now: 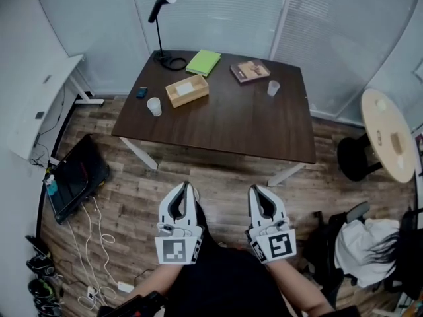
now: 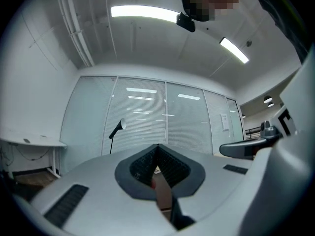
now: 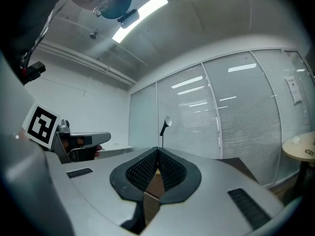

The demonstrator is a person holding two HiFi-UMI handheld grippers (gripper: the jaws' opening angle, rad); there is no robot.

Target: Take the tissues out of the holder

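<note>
A wooden tissue holder (image 1: 187, 90) with white tissue showing in its top slot rests on the dark brown table (image 1: 225, 121), towards the far left. My left gripper (image 1: 186, 185) and right gripper (image 1: 254, 189) are held side by side over the floor, well short of the table's near edge. Both point level at the table with jaws shut and nothing between them. In the left gripper view the tips of the left gripper (image 2: 158, 145) meet; in the right gripper view the right gripper (image 3: 158, 150) looks the same.
On the table stand a black desk lamp (image 1: 162, 18), a green notebook (image 1: 203, 62), a brown book (image 1: 250, 70), two clear cups (image 1: 154, 106) (image 1: 273, 88) and a small dark phone (image 1: 141, 92). A black case (image 1: 76, 177) and cables lie left; a round table (image 1: 387, 135) and chairs stand right.
</note>
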